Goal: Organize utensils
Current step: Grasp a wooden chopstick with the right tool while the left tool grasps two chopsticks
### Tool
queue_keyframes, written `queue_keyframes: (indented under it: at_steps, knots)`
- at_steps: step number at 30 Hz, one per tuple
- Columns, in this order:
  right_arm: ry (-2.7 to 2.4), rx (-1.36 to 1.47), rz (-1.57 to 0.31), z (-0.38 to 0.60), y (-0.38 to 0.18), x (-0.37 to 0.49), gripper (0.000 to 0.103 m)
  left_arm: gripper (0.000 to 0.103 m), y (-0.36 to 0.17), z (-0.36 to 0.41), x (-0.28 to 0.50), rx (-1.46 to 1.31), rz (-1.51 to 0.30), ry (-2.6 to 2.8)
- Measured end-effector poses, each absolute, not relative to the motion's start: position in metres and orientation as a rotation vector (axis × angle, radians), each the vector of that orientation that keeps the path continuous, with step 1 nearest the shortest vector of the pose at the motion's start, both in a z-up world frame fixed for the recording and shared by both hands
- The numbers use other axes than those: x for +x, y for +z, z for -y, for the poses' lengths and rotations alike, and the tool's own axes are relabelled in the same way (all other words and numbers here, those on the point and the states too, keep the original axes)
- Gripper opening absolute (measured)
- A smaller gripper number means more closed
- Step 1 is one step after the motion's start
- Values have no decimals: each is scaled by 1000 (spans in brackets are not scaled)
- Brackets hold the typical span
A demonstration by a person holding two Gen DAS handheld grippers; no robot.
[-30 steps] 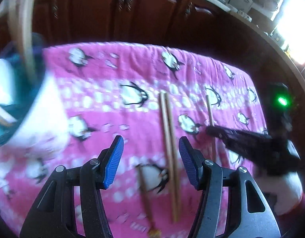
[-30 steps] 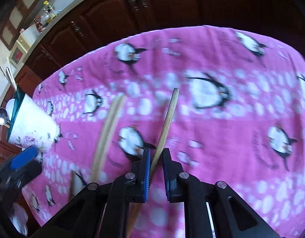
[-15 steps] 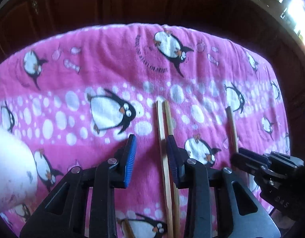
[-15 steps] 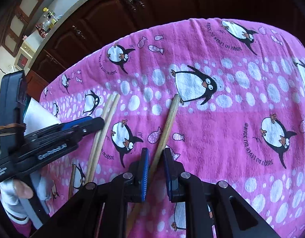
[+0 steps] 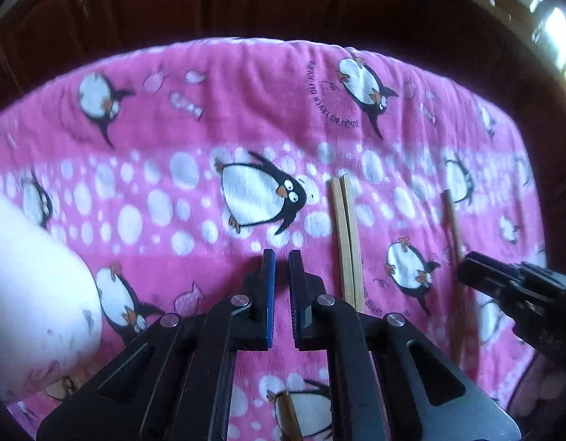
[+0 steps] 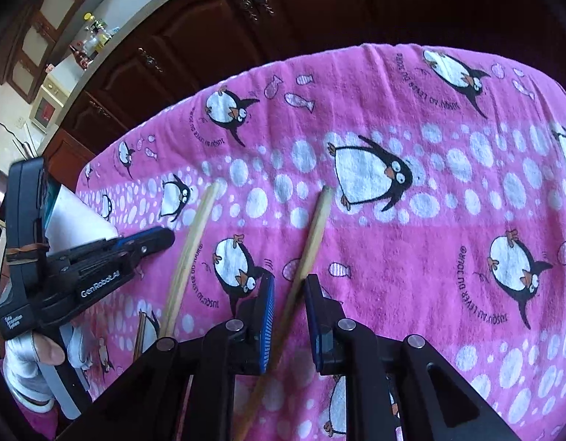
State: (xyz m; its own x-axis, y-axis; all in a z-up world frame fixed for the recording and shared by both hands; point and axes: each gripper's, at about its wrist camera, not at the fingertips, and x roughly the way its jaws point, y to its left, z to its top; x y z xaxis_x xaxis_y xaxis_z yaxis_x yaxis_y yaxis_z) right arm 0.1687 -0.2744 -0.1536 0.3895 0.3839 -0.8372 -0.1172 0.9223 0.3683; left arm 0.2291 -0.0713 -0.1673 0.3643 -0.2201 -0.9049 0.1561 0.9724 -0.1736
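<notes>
A pair of pale wooden chopsticks [image 5: 346,239] lies on the pink penguin cloth [image 5: 246,117], just right of my left gripper [image 5: 282,257], which is nearly shut with nothing between its pads. The pair also shows in the right wrist view [image 6: 189,253]. A single wooden stick [image 6: 312,235] lies between the pads of my right gripper [image 6: 288,286], whose jaws stand a little apart around it. In the left wrist view this stick [image 5: 452,220] runs under the right gripper [image 5: 518,294]. A white cup [image 5: 33,294] stands at the left.
Another wooden utensil [image 5: 288,415] lies near the cloth's front edge beneath my left gripper. Dark wooden cabinets [image 6: 217,36] stand behind the table. The left gripper body [image 6: 81,275] and gloved hand sit at the left of the right wrist view.
My left gripper has closed and shifted left, off the chopstick pair. My right gripper's jaws have opened a little around the single stick.
</notes>
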Motion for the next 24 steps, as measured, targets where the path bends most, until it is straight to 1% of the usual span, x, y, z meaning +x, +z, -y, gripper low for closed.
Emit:
queue_keyframes:
  at_steps: [4, 7, 8, 13, 17, 22, 24]
  knots:
    - [320, 267, -1117, 275, -149, 174, 20, 6, -157, 68, 230, -107, -1143, -286]
    - [330, 261, -1117, 273, -149, 175, 20, 15, -153, 77, 235, -118, -1142, -335]
    - [331, 255, -1119, 272, -150, 175, 20, 16, -151, 84, 232, -110, -1142, -335]
    - [331, 263, -1128, 271, -154, 174, 20, 15, -169, 108, 240, -62, -1192, -351]
    - [329, 270, -1134, 274, -159, 172, 21, 10, -170, 121, 235, -26, -1183, -345]
    - [336, 275, -1126, 278, -157, 169, 21, 9, -154, 92, 223, -99, -1159, -329]
    - [343, 279, -1120, 277, -155, 170, 21, 9, -148, 86, 213, -87, -1146, -329]
